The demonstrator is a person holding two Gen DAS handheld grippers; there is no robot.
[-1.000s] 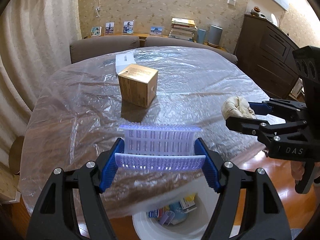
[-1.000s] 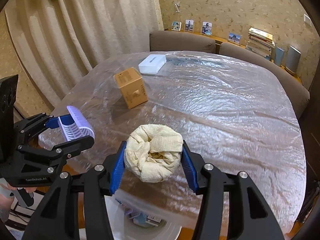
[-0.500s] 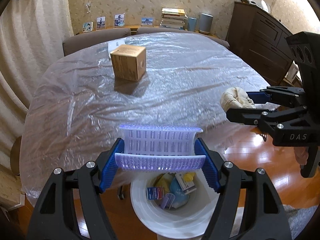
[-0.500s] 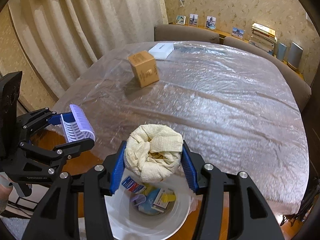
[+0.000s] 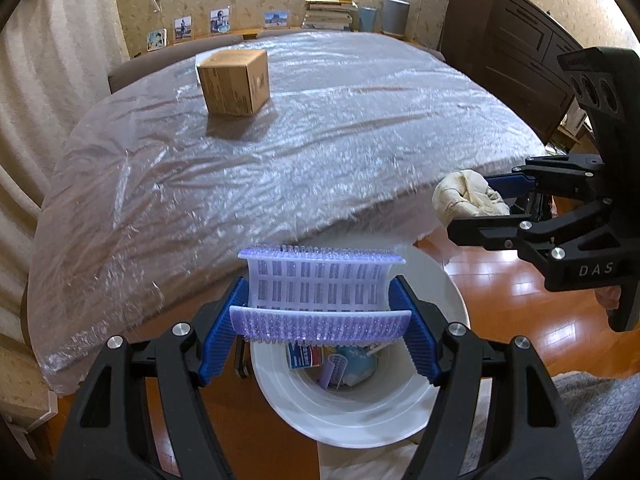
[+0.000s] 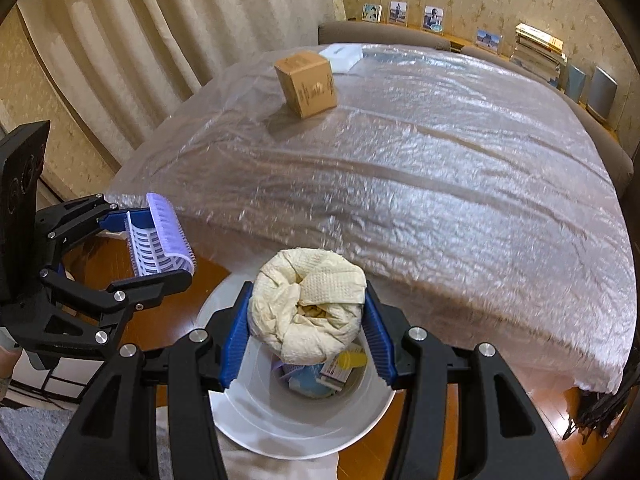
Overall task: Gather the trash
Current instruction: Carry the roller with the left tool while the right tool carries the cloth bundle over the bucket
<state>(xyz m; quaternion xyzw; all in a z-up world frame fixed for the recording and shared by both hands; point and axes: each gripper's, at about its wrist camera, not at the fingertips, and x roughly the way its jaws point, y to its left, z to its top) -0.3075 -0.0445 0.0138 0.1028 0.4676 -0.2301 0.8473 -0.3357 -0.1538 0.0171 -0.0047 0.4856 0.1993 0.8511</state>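
My left gripper (image 5: 320,312) is shut on a pale purple plastic hair roller (image 5: 320,292) and holds it above a white trash bin (image 5: 352,416) on the floor by the table's near edge. My right gripper (image 6: 306,320) is shut on a crumpled cream paper towel wad (image 6: 308,308) above the same bin (image 6: 280,424). The bin holds several scraps of trash. The right gripper with the wad (image 5: 468,196) shows at the right of the left wrist view. The left gripper with the roller (image 6: 160,240) shows at the left of the right wrist view.
A round table under clear plastic sheeting (image 5: 300,128) carries a brown cardboard box (image 5: 236,80) and a white flat box (image 6: 342,56) behind it. Chairs stand at the far side, a dark cabinet (image 5: 512,48) at the right, curtains at the left. The floor is wood.
Both grippers have pulled back from over the table to above the white bin, still holding the roller and the wad. The bin has come fully into view below them.
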